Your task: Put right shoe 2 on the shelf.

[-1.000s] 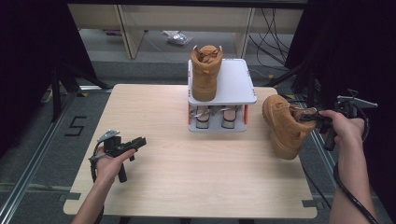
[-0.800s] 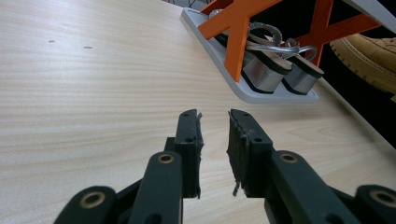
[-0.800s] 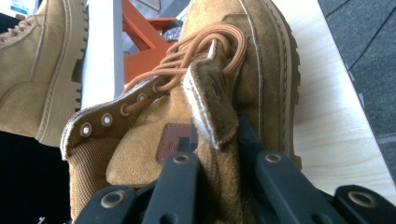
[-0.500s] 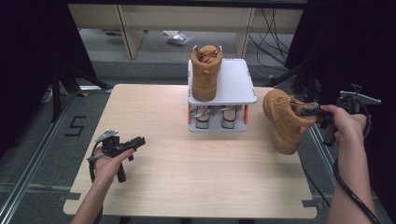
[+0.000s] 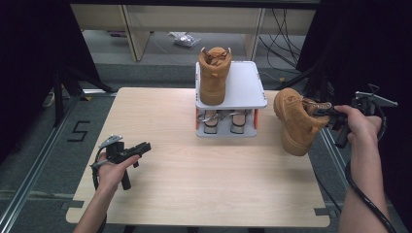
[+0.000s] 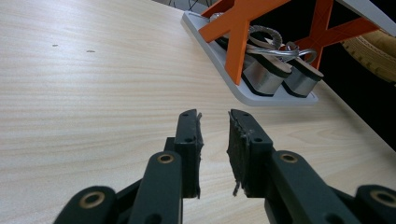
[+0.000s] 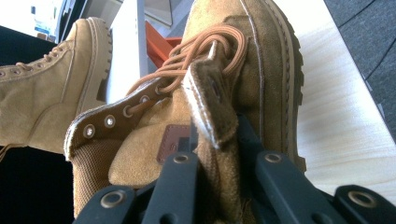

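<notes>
lifted off the table since before, tan boot (image 5: 296,119) hangs pinched by its collar in right tongs (image 5: 324,112).

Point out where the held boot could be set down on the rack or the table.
The rack's top shelf is bare to the right of the standing boot. The table is bare in front of the rack. The lower shelf is crowded with sandals. The right gripper holds the other boot over the table's right edge.
</notes>
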`<state>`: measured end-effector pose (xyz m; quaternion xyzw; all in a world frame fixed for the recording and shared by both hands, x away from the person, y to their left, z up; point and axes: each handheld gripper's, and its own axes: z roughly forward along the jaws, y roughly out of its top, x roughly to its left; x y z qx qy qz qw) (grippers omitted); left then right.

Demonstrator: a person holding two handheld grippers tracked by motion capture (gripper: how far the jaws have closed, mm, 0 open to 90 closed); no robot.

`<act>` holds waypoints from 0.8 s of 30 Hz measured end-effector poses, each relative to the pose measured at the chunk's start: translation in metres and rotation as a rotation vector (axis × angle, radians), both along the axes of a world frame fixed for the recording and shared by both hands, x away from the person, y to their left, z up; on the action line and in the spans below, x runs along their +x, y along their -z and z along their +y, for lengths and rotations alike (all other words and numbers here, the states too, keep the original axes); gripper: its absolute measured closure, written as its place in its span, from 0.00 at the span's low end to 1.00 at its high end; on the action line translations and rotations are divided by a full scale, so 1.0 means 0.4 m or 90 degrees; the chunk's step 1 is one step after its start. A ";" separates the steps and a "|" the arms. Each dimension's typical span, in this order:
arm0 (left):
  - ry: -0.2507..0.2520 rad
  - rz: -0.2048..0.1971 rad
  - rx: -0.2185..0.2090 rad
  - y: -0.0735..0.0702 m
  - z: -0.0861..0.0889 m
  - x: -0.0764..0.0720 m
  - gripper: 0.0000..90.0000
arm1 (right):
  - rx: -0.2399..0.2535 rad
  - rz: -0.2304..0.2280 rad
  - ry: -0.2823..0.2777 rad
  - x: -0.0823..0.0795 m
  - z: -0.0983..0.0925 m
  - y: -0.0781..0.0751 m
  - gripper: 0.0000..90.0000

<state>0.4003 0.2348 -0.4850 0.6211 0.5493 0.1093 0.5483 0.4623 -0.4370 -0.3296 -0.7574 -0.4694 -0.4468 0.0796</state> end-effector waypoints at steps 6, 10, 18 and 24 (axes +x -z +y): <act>0.000 0.001 0.002 0.003 0.000 0.000 0.81 | 0.004 -0.021 0.024 0.005 0.001 -0.003 0.92; -0.001 0.002 0.001 0.004 -0.003 -0.001 0.81 | 0.010 -0.020 0.018 0.005 -0.002 -0.008 0.92; 0.003 0.002 0.004 0.006 -0.003 0.000 0.81 | 0.017 -0.023 0.023 0.014 0.005 -0.012 0.92; 0.004 0.003 0.006 0.007 -0.004 -0.001 0.80 | 0.016 -0.044 0.039 0.024 0.015 -0.014 0.92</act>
